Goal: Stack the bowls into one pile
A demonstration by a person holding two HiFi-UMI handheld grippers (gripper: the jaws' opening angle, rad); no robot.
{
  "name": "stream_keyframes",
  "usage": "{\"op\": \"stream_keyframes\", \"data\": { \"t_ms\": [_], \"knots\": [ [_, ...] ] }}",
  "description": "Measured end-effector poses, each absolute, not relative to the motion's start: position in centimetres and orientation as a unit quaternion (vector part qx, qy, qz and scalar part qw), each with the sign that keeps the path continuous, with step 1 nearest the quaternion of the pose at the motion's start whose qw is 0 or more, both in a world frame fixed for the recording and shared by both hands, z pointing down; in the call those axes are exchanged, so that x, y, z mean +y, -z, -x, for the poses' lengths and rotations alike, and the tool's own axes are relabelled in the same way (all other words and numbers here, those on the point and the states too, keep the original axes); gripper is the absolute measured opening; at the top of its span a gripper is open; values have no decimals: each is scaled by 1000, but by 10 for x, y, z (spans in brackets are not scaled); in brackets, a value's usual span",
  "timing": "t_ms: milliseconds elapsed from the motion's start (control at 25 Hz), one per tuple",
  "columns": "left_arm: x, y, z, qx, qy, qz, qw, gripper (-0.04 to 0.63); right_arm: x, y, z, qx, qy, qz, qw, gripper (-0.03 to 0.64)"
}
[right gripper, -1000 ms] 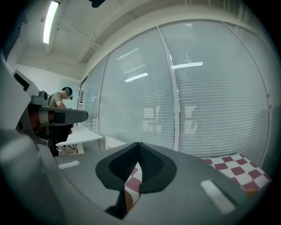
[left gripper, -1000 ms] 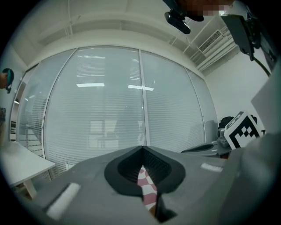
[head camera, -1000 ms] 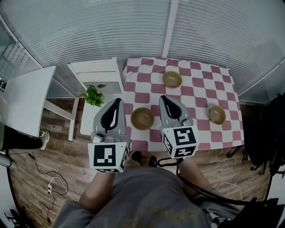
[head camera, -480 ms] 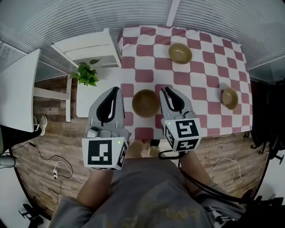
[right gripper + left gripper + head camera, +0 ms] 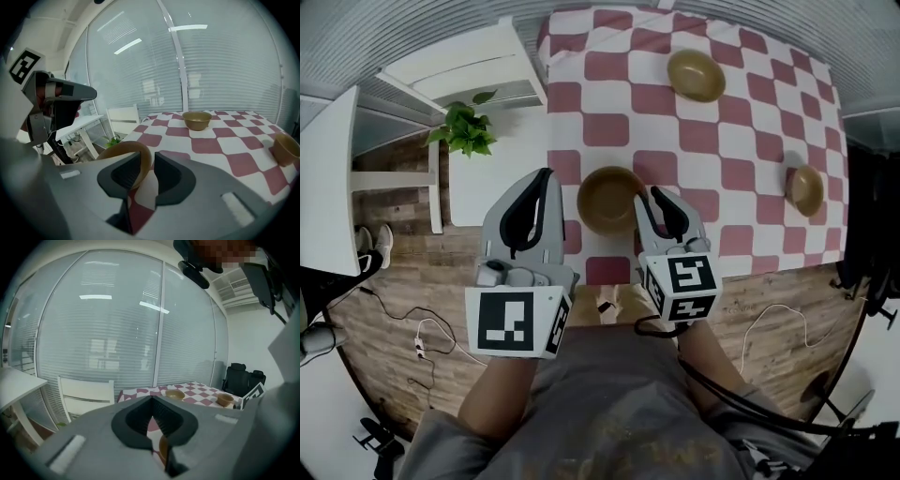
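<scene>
Three tan bowls stand apart on the red-and-white checked table (image 5: 741,131). The near bowl (image 5: 607,199) (image 5: 119,150) lies by the front edge, between my two grippers. The far bowl (image 5: 696,75) (image 5: 197,120) (image 5: 175,393) and the right bowl (image 5: 807,188) (image 5: 286,147) (image 5: 225,400) stand further off. My left gripper (image 5: 546,176) (image 5: 151,399) hovers left of the near bowl, shut and empty. My right gripper (image 5: 652,194) (image 5: 149,157) is at that bowl's right rim, open by a narrow gap. The rim shows just ahead of its left jaw, with cloth visible through the gap.
Left of the table stand a white chair (image 5: 459,75), a potted plant (image 5: 467,131) and a white desk (image 5: 323,178). A black chair (image 5: 239,376) stands past the table's right end. Cables lie on the wooden floor (image 5: 412,309).
The head view has moved in over the table. Both grippers have come forward and now flank the near bowl; the right one has reached its rim.
</scene>
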State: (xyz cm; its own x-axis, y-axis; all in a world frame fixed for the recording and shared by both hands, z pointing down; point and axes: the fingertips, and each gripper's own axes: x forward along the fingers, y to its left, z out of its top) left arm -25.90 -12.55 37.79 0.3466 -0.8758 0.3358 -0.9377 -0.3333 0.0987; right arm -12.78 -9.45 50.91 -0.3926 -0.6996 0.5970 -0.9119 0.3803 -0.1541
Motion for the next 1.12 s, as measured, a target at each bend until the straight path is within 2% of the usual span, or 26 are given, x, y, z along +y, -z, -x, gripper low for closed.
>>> {"op": "stream_keyframes", "data": {
  "t_ms": [560,680,1120],
  "knots": [
    [-120,-389,257,-549,-121,-814,146,0,-88,-523,127,-784,-244,-519,237,83],
    [-119,-388,257,-548,-123,-815,144,0,-89,-523,127,-779,-250,-525,234,46],
    [-111,-355,251,-536,-105,-831,108,0,-104,-466,125,-787,-268,-534,156,35]
  ]
}}
